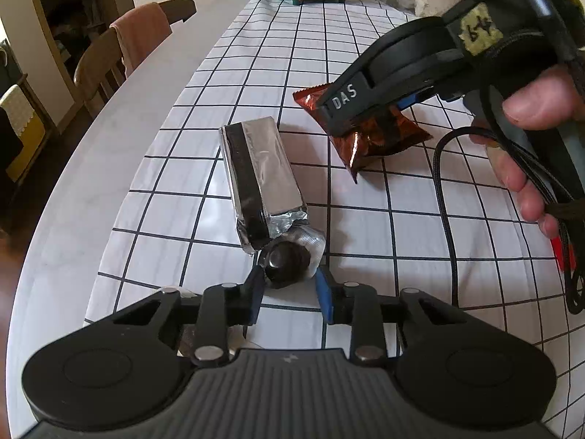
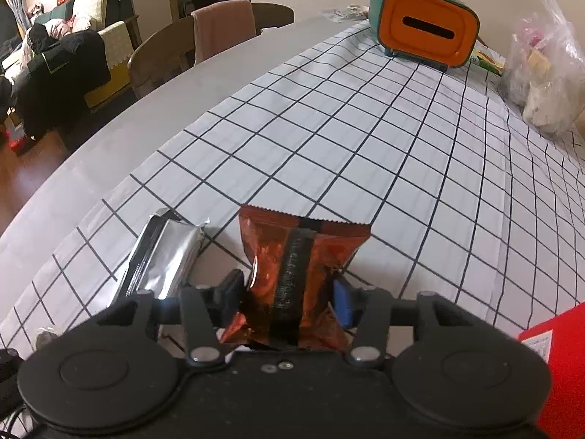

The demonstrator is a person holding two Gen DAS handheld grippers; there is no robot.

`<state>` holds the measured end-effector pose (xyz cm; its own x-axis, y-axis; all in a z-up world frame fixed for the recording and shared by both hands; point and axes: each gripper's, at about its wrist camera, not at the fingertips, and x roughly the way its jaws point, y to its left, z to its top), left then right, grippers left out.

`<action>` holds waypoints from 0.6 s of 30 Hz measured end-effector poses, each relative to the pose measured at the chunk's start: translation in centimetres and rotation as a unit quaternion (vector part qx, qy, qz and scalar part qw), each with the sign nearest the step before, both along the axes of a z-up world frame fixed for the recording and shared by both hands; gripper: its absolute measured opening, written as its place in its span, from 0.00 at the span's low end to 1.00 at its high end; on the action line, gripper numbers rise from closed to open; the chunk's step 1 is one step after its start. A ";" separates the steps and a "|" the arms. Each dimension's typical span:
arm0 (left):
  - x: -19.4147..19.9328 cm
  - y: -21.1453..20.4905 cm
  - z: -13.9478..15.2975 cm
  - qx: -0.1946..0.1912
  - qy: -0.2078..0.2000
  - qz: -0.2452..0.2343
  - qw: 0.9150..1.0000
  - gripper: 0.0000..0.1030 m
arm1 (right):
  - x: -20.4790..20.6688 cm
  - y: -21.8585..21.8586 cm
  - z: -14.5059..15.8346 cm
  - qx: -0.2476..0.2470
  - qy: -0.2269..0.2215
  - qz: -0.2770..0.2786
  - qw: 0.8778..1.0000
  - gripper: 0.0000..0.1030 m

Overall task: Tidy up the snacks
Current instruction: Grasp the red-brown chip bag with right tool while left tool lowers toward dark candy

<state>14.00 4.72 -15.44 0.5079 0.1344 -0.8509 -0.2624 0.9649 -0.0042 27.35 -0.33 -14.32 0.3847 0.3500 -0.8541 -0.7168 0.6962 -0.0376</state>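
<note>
Fingers: the left gripper is clenched on the torn near end of the silver foil pack; the right gripper pinches the waist of the copper-brown snack pouch.
Place: both snacks lie on the checked tablecloth, well short of the orange-faced box; the foil pack lies left of the pouch.
Axis: the foil pack's long axis runs toward the box, open end nearest the camera; the pouch's serrated seal points boxward.
Risk: lifted by its crumpled end, the foil pack may well tear or spill its dark contents; the slick, puffed pouch may slip out.

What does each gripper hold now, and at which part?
Left gripper: silver packet, by its crumpled open end. Right gripper: brown snack pouch, pinched across its middle.
</note>
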 end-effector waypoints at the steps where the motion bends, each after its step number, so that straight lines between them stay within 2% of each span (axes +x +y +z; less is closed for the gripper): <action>1: -0.1 0.0 0.0 0.000 -0.001 -0.001 1.000 0.27 | -0.1 -0.1 0.1 0.004 0.000 0.001 1.000 0.40; 5: -0.3 0.2 0.0 -0.004 -0.002 0.000 1.000 0.24 | -0.6 -0.9 0.4 0.011 -0.002 -0.002 1.000 0.37; 7: -0.4 0.3 0.0 -0.007 -0.001 0.001 1.000 0.10 | -0.9 -1.4 0.6 0.015 -0.003 -0.006 1.000 0.36; 18: -1.1 0.6 0.2 -0.011 -0.002 -0.007 1.000 0.10 | -3.4 -6.0 2.6 0.050 0.009 -0.033 0.998 0.36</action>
<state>12.89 5.30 -15.24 0.5135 0.1077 -0.8513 -0.2486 0.9682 -0.0275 23.90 -6.34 -11.74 0.3950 0.4079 -0.8231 -0.6688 0.7419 0.0467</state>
